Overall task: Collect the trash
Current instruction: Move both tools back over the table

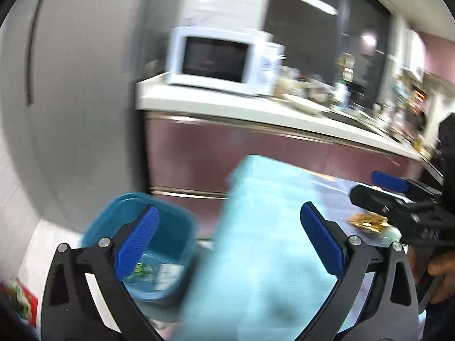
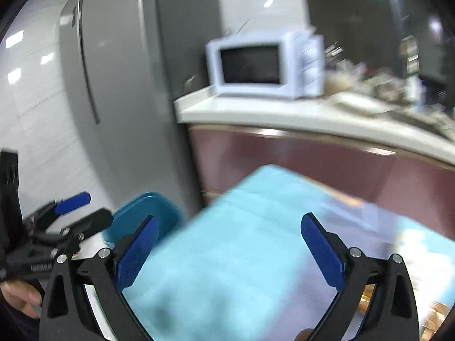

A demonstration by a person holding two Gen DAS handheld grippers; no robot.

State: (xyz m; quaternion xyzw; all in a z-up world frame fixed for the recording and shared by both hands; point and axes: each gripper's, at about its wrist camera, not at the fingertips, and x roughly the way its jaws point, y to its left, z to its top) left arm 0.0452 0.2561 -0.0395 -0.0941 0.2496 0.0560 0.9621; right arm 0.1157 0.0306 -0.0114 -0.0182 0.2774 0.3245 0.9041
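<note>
In the left wrist view my left gripper (image 1: 230,241) stands open above the light blue cloth-covered table (image 1: 256,255), with nothing between its blue pads (image 1: 139,241). A blue bin (image 1: 170,227) sits just left of the table, with green and white wrappers (image 1: 153,272) inside. A gold wrapper (image 1: 366,221) lies on the table at the right, close under my right gripper (image 1: 366,189). In the right wrist view my right gripper (image 2: 230,250) is open and empty over the table (image 2: 227,227). The blue bin (image 2: 153,207) and my left gripper (image 2: 85,209) are at its left. Gold wrappers (image 2: 438,309) show at lower right.
A white microwave (image 1: 221,59) stands on a cluttered white counter (image 1: 227,105) above maroon cabinets (image 1: 227,153). A grey fridge (image 2: 113,85) is at the left. A red packet (image 1: 20,301) lies by the floor at lower left. A person's hand (image 1: 443,272) holds the right gripper.
</note>
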